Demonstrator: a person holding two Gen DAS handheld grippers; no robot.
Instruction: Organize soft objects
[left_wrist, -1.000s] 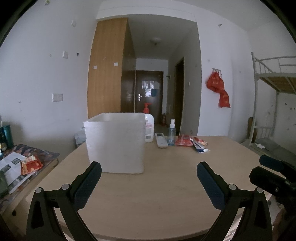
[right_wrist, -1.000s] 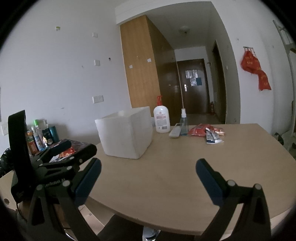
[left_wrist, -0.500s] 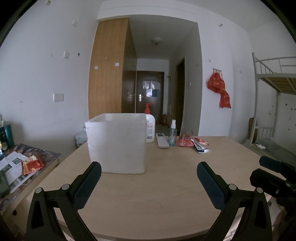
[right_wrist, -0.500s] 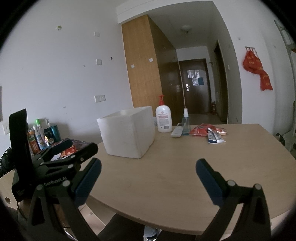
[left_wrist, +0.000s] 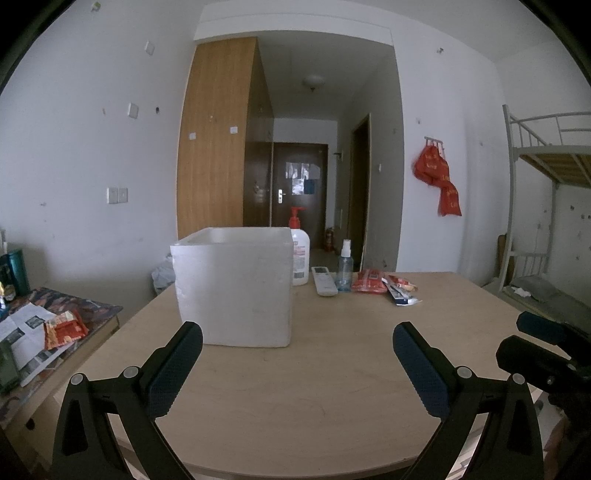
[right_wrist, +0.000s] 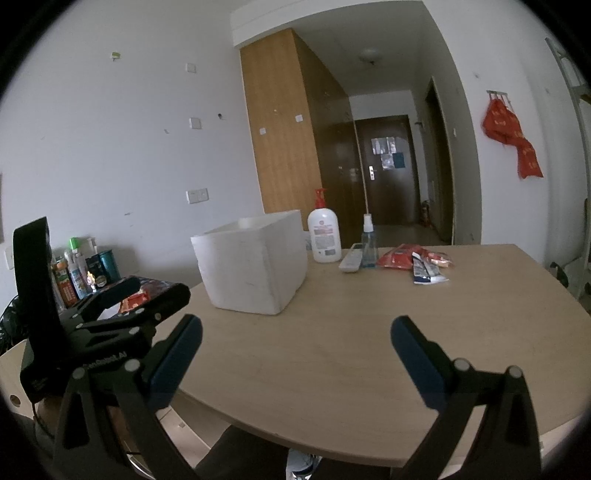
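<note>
My left gripper (left_wrist: 297, 341) hangs over the near part of the wooden table (left_wrist: 332, 369) with its 2 blue-padded jaws spread wide, holding nothing and touching nothing. My right gripper (right_wrist: 295, 338) sits the same way, jaws fully apart and empty above the near table edge; in the left view it shows as a dark shape at the right border. Straight ahead of my left jaws stands a white foam box (left_wrist: 232, 286), open at the top; from both views I cannot tell what, if anything, lies inside, since only the rim and the upper inner wall show. The soft things to sort, a red packet (left_wrist: 369, 285) and some smaller sachets (left_wrist: 400, 290) just beside it, lie on the far side of the table, well apart from both grippers and to the right of the box. Between them and the box stand a white pump bottle (left_wrist: 300, 254), a remote control (left_wrist: 324, 281) lying flat, and 1 small clear spray bottle (left_wrist: 344, 266).
</note>
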